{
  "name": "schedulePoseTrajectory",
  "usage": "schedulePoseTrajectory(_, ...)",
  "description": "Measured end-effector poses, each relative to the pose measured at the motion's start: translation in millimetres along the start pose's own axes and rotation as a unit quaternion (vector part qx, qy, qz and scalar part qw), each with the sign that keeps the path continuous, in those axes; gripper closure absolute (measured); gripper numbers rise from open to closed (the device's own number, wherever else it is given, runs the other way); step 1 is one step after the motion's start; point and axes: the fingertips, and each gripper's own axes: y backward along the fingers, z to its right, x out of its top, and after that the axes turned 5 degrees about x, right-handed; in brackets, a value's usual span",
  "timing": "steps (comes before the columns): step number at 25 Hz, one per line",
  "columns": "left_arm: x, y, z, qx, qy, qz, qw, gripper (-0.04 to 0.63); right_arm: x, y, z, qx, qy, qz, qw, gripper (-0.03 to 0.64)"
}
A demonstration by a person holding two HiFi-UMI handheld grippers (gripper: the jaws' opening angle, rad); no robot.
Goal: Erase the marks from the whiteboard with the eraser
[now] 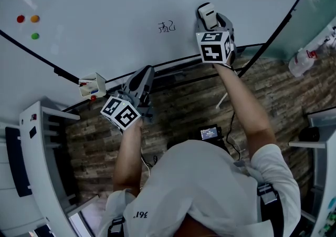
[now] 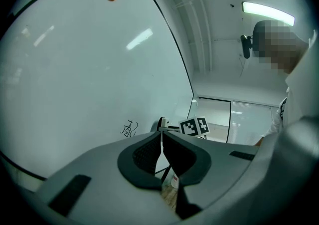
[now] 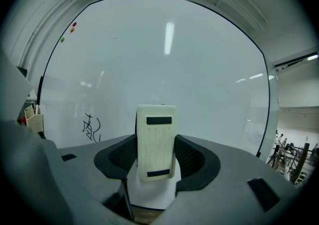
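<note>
Whiteboard is glossy and smooth, ceiling lights streaking across it. Eraser looks like matt cream plastic, finely dotted on its back, with two flat black strips. Right tongs: smooth matt grey plastic shell, black pads with a rough mesh grain. Left tongs show the same grey shell and gridded black lining. Floor reads as rough dark wood planks. Shirt is soft white cloth

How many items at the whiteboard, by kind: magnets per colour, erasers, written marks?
red magnet: 1
orange magnet: 1
green magnet: 1
eraser: 1
written mark: 1
Total: 5
</note>
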Motion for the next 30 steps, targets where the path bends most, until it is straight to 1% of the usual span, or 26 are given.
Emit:
schedulePoseTrajectory(2,-0.3,8.9,-7.6,0.004,0.0,0.0,1.0,0.588,0.9,-2.6,-19.4,0.012,0.003,-0.001,1.0,0.367)
schedulePoseTrajectory(10,3.9,48.0,-37.1,0.04,0.0,-0.001,0.9992,0.588,11.4,-13.3,-104.7,0.071,0.01,0.005,0.997,0.367)
schedulePoseTrajectory(17,8.9,79.2,-60.3,0.064,-0.012,0.005,0.9979,0.588,29.7,-14.3,-174.8,0.116,0.023,0.027,0.993,0.367)
schedulePoseTrajectory(21,12.2,90.9,-70.5,0.076,-0.01,0.012,0.997,0.588,37.7,-14.5,-208.3,0.136,0.034,0.036,0.989,0.367)
schedulePoseTrajectory(25,12.2,92.7,-77.8,0.077,-0.006,0.012,0.997,0.588,37.9,-24.0,-233.0,0.145,0.042,0.034,0.988,0.367)
schedulePoseTrajectory(30,10.8,91.2,-78.9,0.083,-0.001,0.008,0.9965,0.588,35.2,-34.5,-235.3,0.133,0.057,0.03,0.989,0.367)
